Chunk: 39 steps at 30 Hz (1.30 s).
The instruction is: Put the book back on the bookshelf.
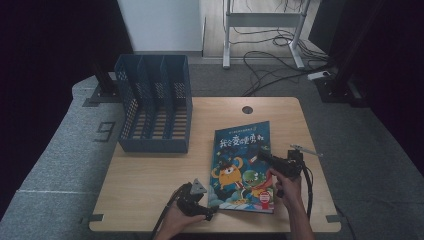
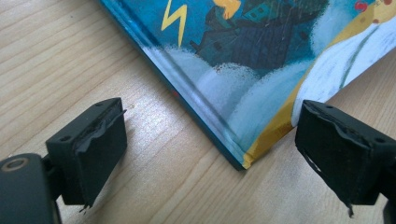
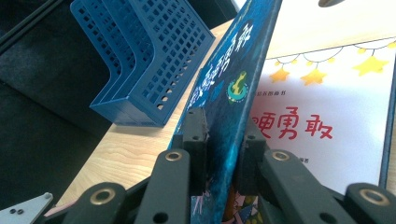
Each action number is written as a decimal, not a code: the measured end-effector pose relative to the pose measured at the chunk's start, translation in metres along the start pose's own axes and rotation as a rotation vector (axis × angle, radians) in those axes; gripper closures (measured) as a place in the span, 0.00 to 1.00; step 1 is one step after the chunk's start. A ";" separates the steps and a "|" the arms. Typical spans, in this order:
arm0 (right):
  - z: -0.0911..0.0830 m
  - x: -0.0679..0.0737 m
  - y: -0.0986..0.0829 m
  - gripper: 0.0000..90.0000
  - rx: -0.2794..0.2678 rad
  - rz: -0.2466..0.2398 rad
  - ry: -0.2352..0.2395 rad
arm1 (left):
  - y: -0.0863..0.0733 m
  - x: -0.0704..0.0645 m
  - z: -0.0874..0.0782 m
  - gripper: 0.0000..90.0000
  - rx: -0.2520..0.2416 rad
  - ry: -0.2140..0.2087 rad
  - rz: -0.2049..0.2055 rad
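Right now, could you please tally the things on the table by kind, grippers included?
Picture book: 1, its front cover lifted and clamped in the right gripper's jaws
Blue file rack: 1
Handheld grippers: 2, the left gripper with jaws open at the book's corner, the right gripper on the cover
Total: 4

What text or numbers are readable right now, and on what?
"9": large dark numeral on the grey floor mat, left of the table.
"勇敢": red characters on the book's white inner page, behind the cover the right claw pinches.
Cover title, white characters: too blurred to read.
Red sticker on the cover: too small.
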State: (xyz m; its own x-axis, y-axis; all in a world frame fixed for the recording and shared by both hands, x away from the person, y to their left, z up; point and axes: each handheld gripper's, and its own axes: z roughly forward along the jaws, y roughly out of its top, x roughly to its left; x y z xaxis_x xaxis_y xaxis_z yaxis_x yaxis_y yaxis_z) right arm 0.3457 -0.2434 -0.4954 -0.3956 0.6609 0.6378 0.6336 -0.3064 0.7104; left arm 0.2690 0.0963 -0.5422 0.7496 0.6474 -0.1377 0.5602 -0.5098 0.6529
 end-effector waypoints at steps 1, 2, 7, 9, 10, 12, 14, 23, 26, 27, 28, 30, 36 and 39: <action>0.000 0.001 0.000 0.86 -0.002 -0.002 0.001 | 0.000 0.000 0.000 0.10 -0.001 0.000 0.000; 0.000 0.001 0.000 0.86 -0.002 -0.002 0.001 | 0.000 0.000 0.000 0.10 -0.001 0.000 0.000; -0.002 0.006 0.001 0.87 -0.017 -0.031 0.012 | 0.000 0.001 0.001 0.09 -0.005 -0.007 -0.002; -0.004 0.009 0.002 0.87 -0.025 -0.047 0.018 | 0.001 0.002 0.001 0.09 -0.006 -0.007 -0.001; -0.004 0.010 0.002 0.87 -0.026 -0.051 0.019 | 0.001 0.002 0.001 0.09 -0.006 -0.007 -0.001; -0.005 0.012 0.002 0.87 -0.030 -0.059 0.020 | 0.001 0.002 0.001 0.09 -0.007 -0.007 -0.001; -0.005 0.013 0.003 0.87 -0.033 -0.068 0.022 | 0.001 0.002 0.001 0.09 -0.008 -0.008 -0.001; -0.007 0.018 0.003 0.87 -0.048 -0.093 0.030 | 0.001 0.002 0.002 0.09 -0.013 -0.008 -0.001; -0.007 0.019 0.003 0.87 -0.051 -0.104 0.031 | 0.001 0.002 0.002 0.09 -0.014 -0.008 -0.002; -0.008 0.020 0.004 0.87 -0.052 -0.107 0.033 | 0.001 0.002 0.002 0.09 -0.015 -0.006 -0.003; -0.009 0.021 0.004 0.87 -0.056 -0.112 0.035 | 0.001 0.002 0.002 0.09 -0.015 -0.006 -0.004; -0.009 0.022 0.004 0.87 -0.058 -0.112 0.036 | 0.001 0.002 0.003 0.09 -0.016 -0.006 -0.004; -0.010 0.022 0.004 0.87 -0.057 -0.121 0.036 | 0.001 0.002 0.003 0.09 -0.016 -0.006 -0.004; -0.010 0.025 0.004 0.87 -0.066 -0.135 0.038 | 0.002 0.003 0.003 0.09 -0.016 -0.008 -0.003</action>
State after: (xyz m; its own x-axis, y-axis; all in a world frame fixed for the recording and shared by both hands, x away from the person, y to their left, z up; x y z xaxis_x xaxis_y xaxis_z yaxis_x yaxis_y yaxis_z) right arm 0.3319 -0.2354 -0.4734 -0.5001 0.6728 0.5452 0.5281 -0.2620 0.8078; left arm 0.2729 0.0956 -0.5437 0.7506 0.6445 -0.1457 0.5569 -0.4984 0.6645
